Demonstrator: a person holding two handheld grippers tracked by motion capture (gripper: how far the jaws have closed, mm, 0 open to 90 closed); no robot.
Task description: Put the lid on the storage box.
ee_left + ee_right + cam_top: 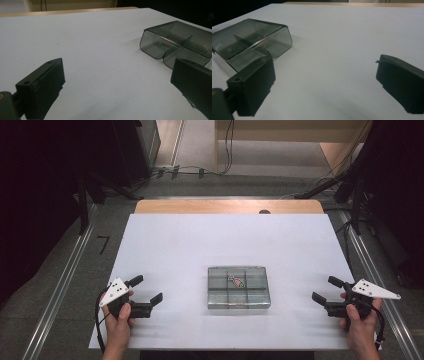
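1. My left gripper (148,289) rests low at the near left of the white table (170,245), its jaws spread wide with nothing between them. In the left gripper view the same gripper (117,82) looks across bare table surface, and the box stands ahead and to the right.

2. My right gripper (328,289) sits at the near right, its pose matching the left one; its jaws likewise stand apart and hold nothing. In the right gripper view, this gripper (324,85) has the box ahead and to the left.

3. The clear lidded compartment box (239,287) lies flat on the table between the two grippers, well apart from each. Its smoky transparent lid appears shut. Inner dividers split it into a grid of cells.

4. A small orange-and-green item (236,281), carrot-like in shape, shows at the middle cell of the far row; whether it lies inside the cell or is a mark on the lid I cannot tell.

5. Judgement: I keep both grippers back, open and angled inward toward the box, so either can close in on a side wall. One steadying the body while the other works the lid seems the likely reason for the paired stance.

6. The rounded lower corners of the box (175,41) (253,41) suggest a smooth plastic that could slip under a light pinch.
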